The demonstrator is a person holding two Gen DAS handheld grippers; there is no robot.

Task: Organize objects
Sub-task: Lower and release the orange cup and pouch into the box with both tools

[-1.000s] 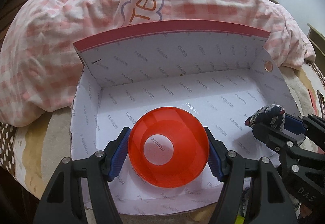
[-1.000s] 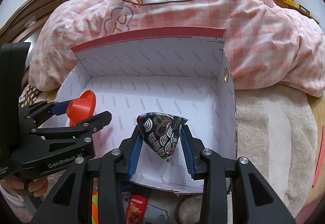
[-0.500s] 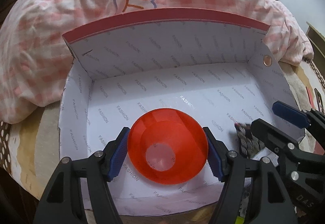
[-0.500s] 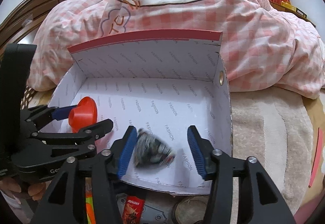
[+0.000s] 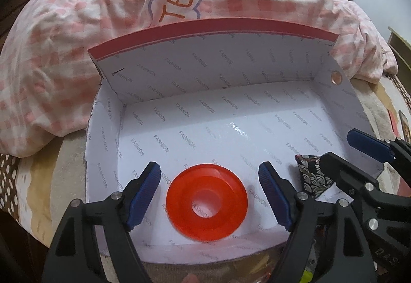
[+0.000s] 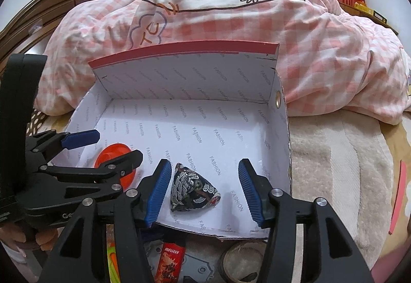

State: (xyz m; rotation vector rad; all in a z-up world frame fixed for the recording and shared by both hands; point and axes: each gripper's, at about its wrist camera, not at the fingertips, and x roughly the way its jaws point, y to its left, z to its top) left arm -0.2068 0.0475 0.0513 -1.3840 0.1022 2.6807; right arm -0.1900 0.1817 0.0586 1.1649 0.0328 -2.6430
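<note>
White cardboard box [image 5: 257,113] floor lies bare toward its far wall, while near the front edge the left gripper [image 5: 209,192], its fingers just spreading, has released the red disc [image 5: 206,199] and the right gripper [image 6: 205,190], released, straddles the patterned pouch [image 6: 192,190].

The word "FASHION" repeats in grey across the white lining of your open box [image 5: 257,70]. Orange letters "TE" show on the pink checked quilt [image 5: 179,6]. "DAS" marks your right gripper [image 5: 341,152]; its neighbour's lettering is cut off.

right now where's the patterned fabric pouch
The patterned pouch lies on the floor of the white box near its front edge, between the open right gripper fingers, right of the red disc.
</note>
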